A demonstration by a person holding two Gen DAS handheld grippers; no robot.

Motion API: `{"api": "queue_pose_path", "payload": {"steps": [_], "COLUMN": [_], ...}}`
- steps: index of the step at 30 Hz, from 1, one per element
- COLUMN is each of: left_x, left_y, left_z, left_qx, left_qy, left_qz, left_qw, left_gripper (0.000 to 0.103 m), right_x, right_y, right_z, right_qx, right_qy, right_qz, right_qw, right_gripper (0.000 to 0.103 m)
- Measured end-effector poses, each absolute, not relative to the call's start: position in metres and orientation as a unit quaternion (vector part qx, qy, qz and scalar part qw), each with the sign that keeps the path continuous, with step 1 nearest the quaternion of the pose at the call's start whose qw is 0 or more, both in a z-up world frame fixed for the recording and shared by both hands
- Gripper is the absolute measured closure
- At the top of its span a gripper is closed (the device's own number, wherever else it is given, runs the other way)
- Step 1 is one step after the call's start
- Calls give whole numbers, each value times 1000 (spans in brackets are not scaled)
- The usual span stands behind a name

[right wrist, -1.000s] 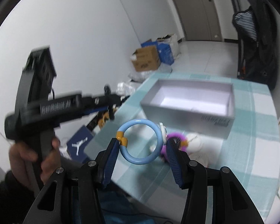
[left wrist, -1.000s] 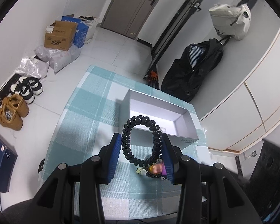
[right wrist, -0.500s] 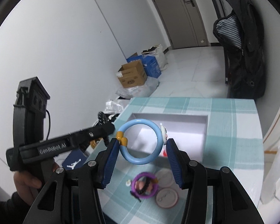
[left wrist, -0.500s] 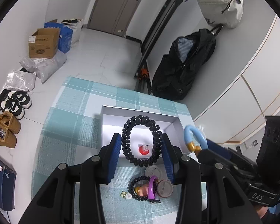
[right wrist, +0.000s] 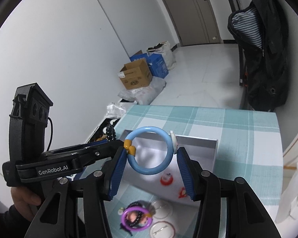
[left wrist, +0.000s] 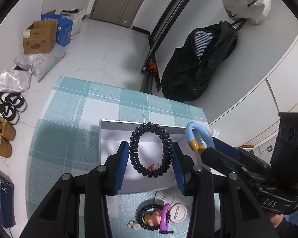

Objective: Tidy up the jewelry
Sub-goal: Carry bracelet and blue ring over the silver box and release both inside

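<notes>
My left gripper [left wrist: 150, 148] is shut on a black spiral hair tie [left wrist: 134, 154], held upright over the open white box [left wrist: 109, 138]. My right gripper [right wrist: 152, 152] is shut on a light blue ring [right wrist: 169, 154] with a yellow joint and a small white charm, also above the box [right wrist: 198, 144]. Each gripper shows in the other's view: the right gripper [left wrist: 210, 146] close beside on the right, the left gripper [right wrist: 101, 150] close on the left. Inside the box lie two small red pieces [right wrist: 166, 179]. A purple ring [right wrist: 136, 218] lies on a pile of jewelry in front of the box.
Two round white badges [right wrist: 162, 204] lie beside the pile on the teal checked tablecloth [left wrist: 69, 119]. A hand [right wrist: 23, 198] holds the left gripper's handle. Cardboard boxes [left wrist: 39, 37], shoes [left wrist: 8, 107] and a black jacket [left wrist: 198, 65] are beyond the table.
Both grippers have travelled forward with their rings and now hang over the box. The jewelry pile has slid toward the bottom of both views. The two grippers have drawn close together.
</notes>
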State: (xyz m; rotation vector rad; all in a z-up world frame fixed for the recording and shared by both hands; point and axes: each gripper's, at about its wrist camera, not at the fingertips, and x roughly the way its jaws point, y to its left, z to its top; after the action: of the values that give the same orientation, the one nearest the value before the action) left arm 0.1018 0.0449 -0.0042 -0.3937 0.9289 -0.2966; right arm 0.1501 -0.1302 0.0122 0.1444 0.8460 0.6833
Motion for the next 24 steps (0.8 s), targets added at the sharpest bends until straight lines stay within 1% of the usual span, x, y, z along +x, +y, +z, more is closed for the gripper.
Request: {"api": "queue_pose_path", "payload": {"steps": [8,24], "left_x": [115,125], "left_y": [36,29], "left_z": [-12,-21], "left_qx": [-183,-176], "left_qy": [458,470], "left_qz": [-145,-142], "left_qw": [858,853], "left_gripper": [66,66], "right_x": [167,181], "right_y": [-131,-135], "right_z": [-7,-18], "right_qx": [73,83], "right_qy": [422,443], "right_qz": [324,312], "right_qw": [844,836], "right_gripper": [52,52]}}
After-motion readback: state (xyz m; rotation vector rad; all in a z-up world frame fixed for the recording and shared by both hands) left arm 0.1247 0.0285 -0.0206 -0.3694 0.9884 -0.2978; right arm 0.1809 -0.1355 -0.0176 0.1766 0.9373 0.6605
